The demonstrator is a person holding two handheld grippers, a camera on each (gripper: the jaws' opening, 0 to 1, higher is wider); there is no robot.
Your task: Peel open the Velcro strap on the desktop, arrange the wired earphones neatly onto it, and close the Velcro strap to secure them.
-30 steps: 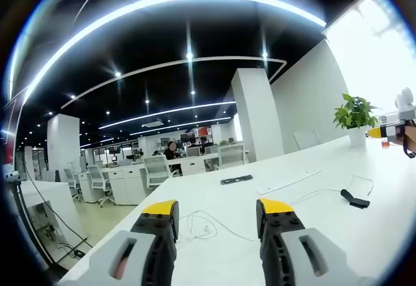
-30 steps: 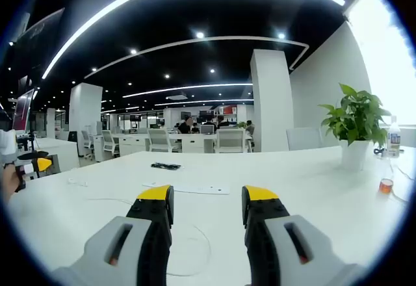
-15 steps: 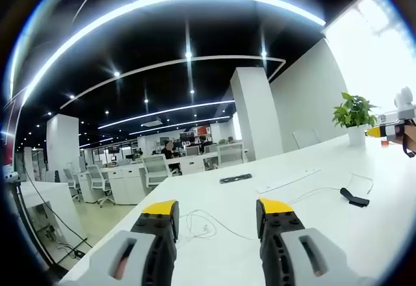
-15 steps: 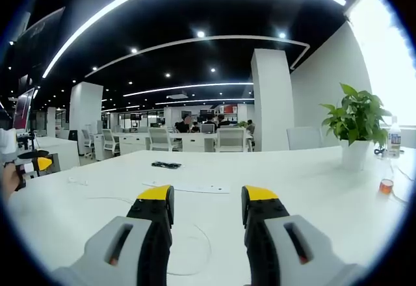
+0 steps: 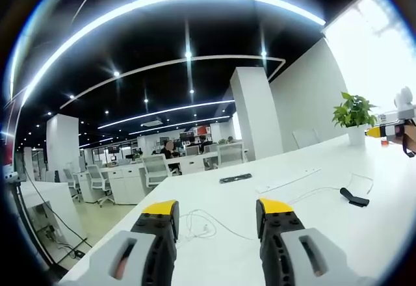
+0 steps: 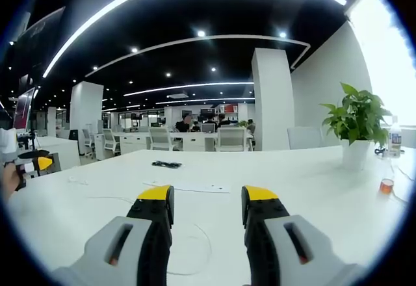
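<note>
While both tools are held above the white desk (image 5: 390,221), nothing has been started. Left gripper (image 5: 218,211) and right gripper (image 6: 205,198) are parted, empty. Velcro strap (image 5: 355,199) lies right; earphone cable (image 5: 201,224) lies ahead. Next, the strap must be pinned and peeled.

Velcro strap (image 5: 354,199): black, short, lying flat on white desktop (image 5: 390,221), closed afaict, one end kinked up. Wired earphones (image 5: 203,226): white, loose tangle w/ cable trailing toward strap, not touching it. Thin cable loop (image 6: 195,250) also in right gripper view.
</note>
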